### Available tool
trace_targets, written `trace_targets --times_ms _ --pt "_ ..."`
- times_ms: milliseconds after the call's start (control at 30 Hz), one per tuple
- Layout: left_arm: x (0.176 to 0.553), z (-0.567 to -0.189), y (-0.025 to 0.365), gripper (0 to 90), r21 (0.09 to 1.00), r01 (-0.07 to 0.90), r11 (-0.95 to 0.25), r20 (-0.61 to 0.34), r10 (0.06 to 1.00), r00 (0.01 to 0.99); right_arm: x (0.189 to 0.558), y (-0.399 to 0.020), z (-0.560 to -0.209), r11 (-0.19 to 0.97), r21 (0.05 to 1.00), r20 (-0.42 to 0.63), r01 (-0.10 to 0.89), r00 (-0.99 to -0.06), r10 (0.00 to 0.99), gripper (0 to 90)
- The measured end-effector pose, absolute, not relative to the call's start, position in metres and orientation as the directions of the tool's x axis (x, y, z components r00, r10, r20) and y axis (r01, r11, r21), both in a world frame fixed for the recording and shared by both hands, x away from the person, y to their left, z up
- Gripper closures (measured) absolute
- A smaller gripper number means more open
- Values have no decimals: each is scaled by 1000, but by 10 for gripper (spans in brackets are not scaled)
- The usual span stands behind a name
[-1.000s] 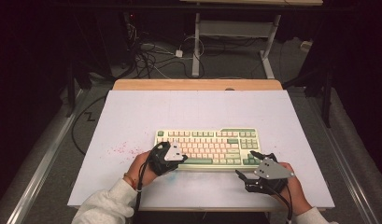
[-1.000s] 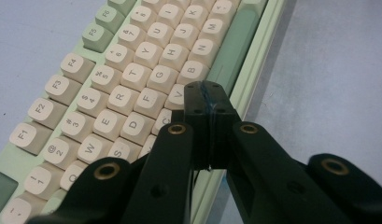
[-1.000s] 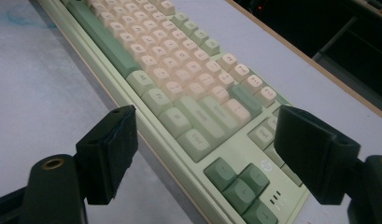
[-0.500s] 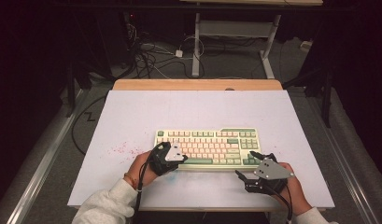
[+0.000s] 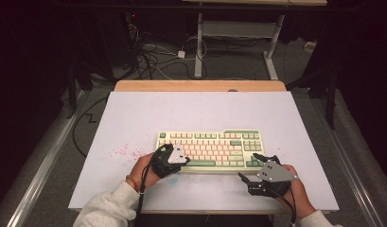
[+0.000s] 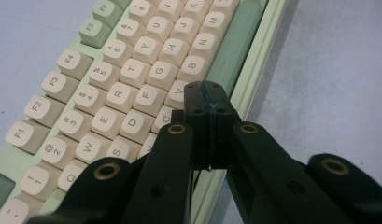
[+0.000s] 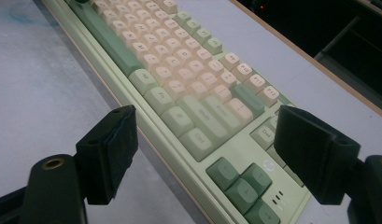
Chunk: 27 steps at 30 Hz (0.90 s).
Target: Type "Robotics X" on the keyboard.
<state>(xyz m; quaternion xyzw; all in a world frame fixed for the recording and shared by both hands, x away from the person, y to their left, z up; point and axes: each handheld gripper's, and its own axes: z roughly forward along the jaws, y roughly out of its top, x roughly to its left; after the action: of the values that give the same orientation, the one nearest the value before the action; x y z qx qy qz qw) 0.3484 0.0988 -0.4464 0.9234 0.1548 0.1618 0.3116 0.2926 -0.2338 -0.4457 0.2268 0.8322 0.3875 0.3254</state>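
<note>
Green keyboard between both grippers.

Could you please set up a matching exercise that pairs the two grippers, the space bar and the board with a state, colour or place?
Column one:
1. left gripper
2. right gripper
3. long space bar
4. pale tabletop board

Column two:
A. sage green
B. jaws wide apart
C. jaws pressed together above the cream keys
D. speckled with small red marks

Pairs: 1-C, 2-B, 3-A, 4-D.
</note>
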Motion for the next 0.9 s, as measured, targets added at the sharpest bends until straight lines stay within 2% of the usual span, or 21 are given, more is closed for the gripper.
trace_targets --times_ms 500,600,833,900 --pt "350 -451 98 869 595 184 -783 229 384 895 293 -233 -446 602 788 -367 128 -687 627 226" --pt "350 -444 103 869 641 190 -744 202 402 893 292 -233 -446 601 789 -368 126 -687 627 226" --pt "347 -438 107 867 658 180 -731 214 411 886 292 -234 -445 600 790 -369 125 -685 628 226" --pt "347 -437 108 839 664 178 -726 216 414 884 293 -234 -446 598 791 -366 128 -684 631 227"
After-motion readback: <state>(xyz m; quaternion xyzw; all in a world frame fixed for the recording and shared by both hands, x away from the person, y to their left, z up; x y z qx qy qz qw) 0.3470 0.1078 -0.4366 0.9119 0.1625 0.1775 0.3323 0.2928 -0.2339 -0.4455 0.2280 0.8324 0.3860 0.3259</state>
